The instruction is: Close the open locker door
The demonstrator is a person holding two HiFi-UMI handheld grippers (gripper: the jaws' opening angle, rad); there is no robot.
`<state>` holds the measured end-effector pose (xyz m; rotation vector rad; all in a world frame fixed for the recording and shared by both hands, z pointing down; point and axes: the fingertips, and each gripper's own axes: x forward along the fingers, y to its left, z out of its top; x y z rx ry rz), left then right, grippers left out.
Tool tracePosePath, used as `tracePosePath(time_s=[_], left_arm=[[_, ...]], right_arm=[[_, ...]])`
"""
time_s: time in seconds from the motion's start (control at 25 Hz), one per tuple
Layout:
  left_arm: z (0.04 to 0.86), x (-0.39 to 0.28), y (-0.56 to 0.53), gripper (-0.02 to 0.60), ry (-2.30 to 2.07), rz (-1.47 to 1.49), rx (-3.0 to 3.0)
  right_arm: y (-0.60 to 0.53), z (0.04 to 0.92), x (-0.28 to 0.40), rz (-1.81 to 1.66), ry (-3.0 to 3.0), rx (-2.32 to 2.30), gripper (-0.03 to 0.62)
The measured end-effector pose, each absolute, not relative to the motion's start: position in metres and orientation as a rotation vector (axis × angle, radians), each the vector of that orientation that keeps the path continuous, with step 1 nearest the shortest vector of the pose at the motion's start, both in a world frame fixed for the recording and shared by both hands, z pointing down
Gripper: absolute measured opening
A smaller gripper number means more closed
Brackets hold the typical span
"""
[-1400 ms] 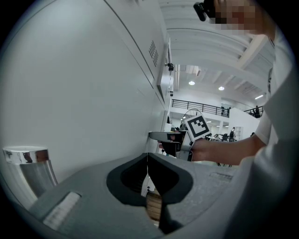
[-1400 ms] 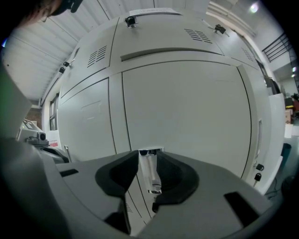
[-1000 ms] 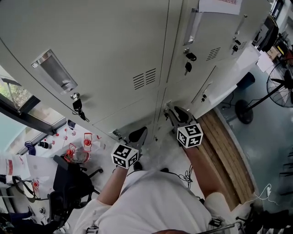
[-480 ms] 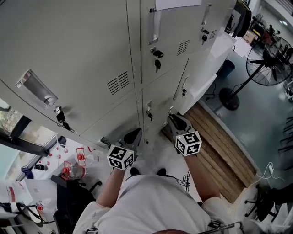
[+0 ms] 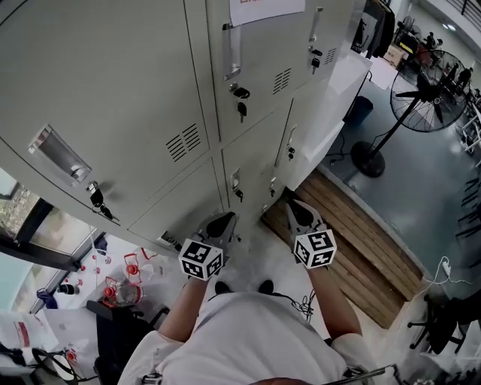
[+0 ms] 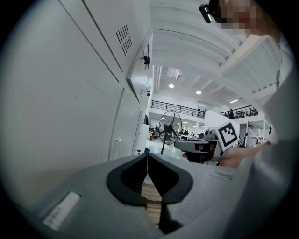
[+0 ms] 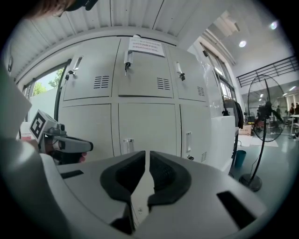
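Both are hanging empty: left hand-held gripper (image 5: 224, 219) pressed together, right hand-held gripper (image 5: 294, 204) just closing. If unlatched, the grey metal locker door (image 7: 147, 126) ahead could be swinging open.

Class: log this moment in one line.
left gripper shut, empty | right gripper jaws just closing, slit left, empty, facing lockers

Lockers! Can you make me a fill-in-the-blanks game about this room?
1. A ___ hangs from the lock of the locker door with the paper sheet on it.
2. The big black fan stands on the ___.
3. The brown planks are made of ___.
4. Between the jaws of the left hand-held gripper there is ___.

Missing words: key, floor, wood, nothing.
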<state>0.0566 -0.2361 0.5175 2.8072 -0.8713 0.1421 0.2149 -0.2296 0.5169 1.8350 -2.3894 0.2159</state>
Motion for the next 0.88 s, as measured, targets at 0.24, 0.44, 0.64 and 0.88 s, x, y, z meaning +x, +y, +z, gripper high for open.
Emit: tracePosePath(time_s=[0.24,0.44,0.64,0.88], left_arm=[[0.515,0.059,-0.234,0.015,-0.854,0.143,2.822],[0.513,0.057,-0.235,0.015,-0.856,0.136,2.823],[0.513,0.055,-0.236,0.015,-0.860,0.130,2.819],[0.512,0.057,-0.237,0.015,-0.857,0.122,2.819]], right_arm=[[-0.216,0.516,0.225,0.204,-2.367,1.894,0.005],[-0.211,0.513,0.225,0.165,-2.370,1.901,0.003],[-0.212,0.512,0.224,0.193,-2.384,1.917,0.003],[-0.215,0.512,0.221,0.208,-2.394,1.914,0.003]])
